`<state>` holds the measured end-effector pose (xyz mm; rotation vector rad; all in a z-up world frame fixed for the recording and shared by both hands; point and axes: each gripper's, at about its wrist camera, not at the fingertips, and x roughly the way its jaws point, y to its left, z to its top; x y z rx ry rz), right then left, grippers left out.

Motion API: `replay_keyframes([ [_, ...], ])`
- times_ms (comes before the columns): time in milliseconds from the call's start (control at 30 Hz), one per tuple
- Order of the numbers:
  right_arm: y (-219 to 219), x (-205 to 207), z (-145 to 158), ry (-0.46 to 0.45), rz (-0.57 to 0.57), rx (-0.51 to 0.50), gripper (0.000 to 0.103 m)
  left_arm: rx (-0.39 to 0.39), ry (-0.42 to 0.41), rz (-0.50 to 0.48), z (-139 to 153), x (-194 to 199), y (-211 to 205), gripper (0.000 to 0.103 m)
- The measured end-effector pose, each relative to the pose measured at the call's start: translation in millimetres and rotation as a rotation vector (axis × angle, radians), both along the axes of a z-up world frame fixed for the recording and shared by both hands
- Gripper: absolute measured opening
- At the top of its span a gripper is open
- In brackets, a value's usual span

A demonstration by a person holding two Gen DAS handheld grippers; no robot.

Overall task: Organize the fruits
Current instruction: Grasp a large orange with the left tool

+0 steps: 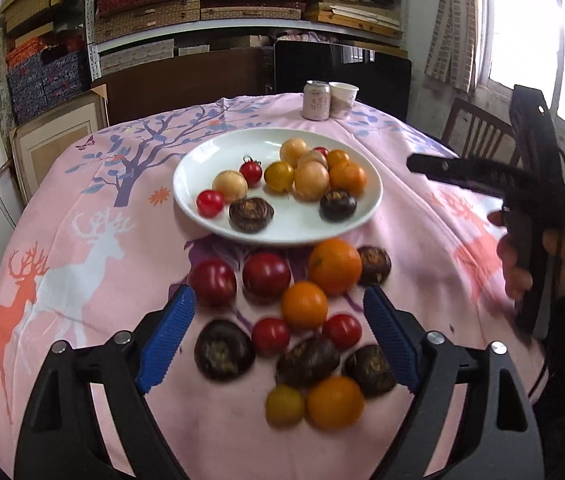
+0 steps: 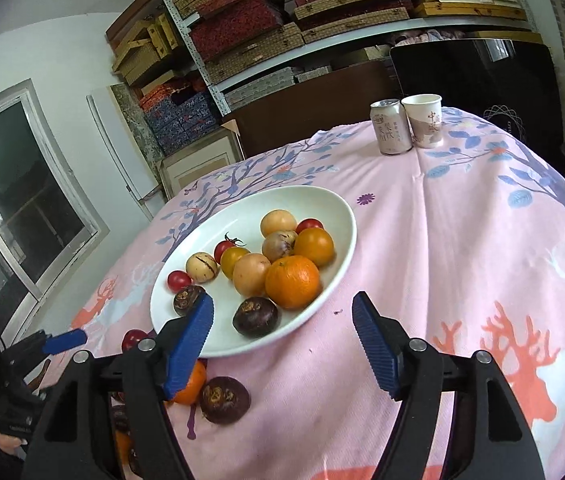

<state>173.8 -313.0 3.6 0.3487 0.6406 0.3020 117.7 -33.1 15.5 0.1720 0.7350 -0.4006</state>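
A white plate (image 1: pixel 218 216) holds several fruits: oranges, tan round fruits, small red tomatoes and dark brown water chestnuts. It also shows in the right wrist view (image 2: pixel 334 208). In front of it a loose pile of fruit (image 1: pixel 306 304) lies on the pink cloth: oranges, red tomatoes, dark chestnuts. My left gripper (image 1: pixel 278 312) is open and empty, held above this pile. My right gripper (image 2: pixel 282 312) is open and empty, above the plate's near rim; it shows from the side in the left wrist view (image 1: pixel 522 184).
A drink can (image 1: pixel 316 100) and a paper cup (image 1: pixel 342 98) stand at the table's far edge. Shelves of boxes, a dark screen and a wooden chair (image 1: pixel 478 132) stand behind the round table with its pink deer-print cloth (image 1: pixel 82 240).
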Motion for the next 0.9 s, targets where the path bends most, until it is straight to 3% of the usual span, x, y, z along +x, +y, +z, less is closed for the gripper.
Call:
replay_keyframes([
  [133, -2.3, -9.5, -3.2, -0.002, -0.003, -0.003, 0.073, 0.054, 0.031, 0.003, -17.9, -36.7, 10.1, 0.083],
  [267, -4.2, -13.8, -5.1, -0.005, -0.007, -0.013, 0.073, 0.062, 0.065, -0.001, -33.6, -55.2, 11.2, 0.059],
  [533, -7.4, -20.1, -12.6, 0.018, -0.024, -0.036, 0.073, 0.044, 0.072, -0.033, -41.1, -61.1, -9.8, 0.053],
  [600, -8.0, -21.2, -13.3, 0.017, -0.026, -0.038, 0.073, 0.039, 0.076, -0.044, -41.7, -60.5, -15.8, 0.042],
  [767, -7.7, -22.1, -15.4, 0.024, -0.022, -0.041, 0.073, 0.055, 0.051, -0.025, -45.3, -52.8, -23.4, 0.042],
  [900, -7.3, -22.9, -15.4, 0.024, -0.018, -0.042, 0.073, 0.053, 0.142, -0.005, -57.5, -33.0, -21.2, 0.046],
])
